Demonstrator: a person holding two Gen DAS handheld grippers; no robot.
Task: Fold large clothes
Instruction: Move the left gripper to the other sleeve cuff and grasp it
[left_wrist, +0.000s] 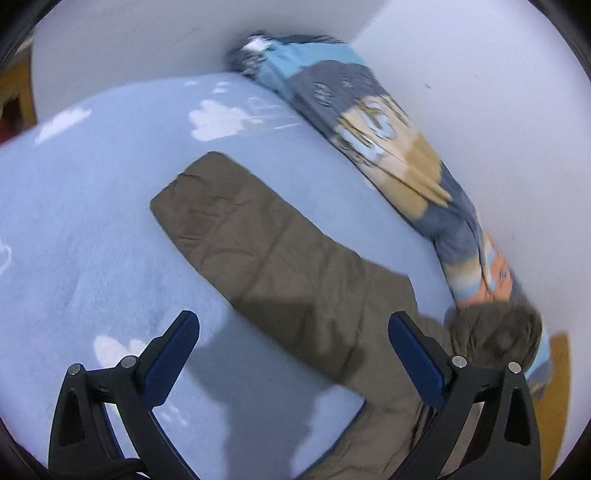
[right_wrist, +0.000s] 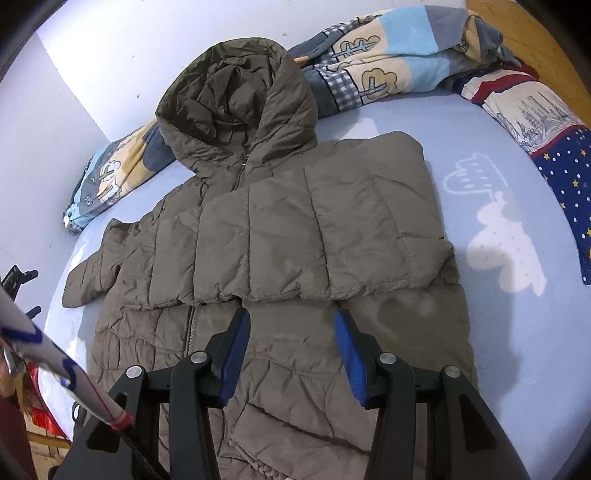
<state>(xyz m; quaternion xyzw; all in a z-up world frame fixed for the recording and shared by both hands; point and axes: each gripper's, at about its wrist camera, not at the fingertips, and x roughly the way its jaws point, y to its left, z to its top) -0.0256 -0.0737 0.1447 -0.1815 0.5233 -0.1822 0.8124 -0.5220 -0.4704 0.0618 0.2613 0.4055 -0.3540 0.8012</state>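
Note:
An olive-brown hooded puffer jacket lies front up on a light blue bed sheet. Its right sleeve is folded across the chest; the hood points to the far wall. The other sleeve stretches out flat on the sheet in the left wrist view. My left gripper is open and empty, hovering over this sleeve near the shoulder. My right gripper is open and empty, just above the jacket's body below the folded sleeve's cuff edge.
A rolled patterned blanket lies along the white wall behind the jacket; it also shows in the right wrist view. A dark blue starred quilt lies at the right. A white pole crosses the lower left.

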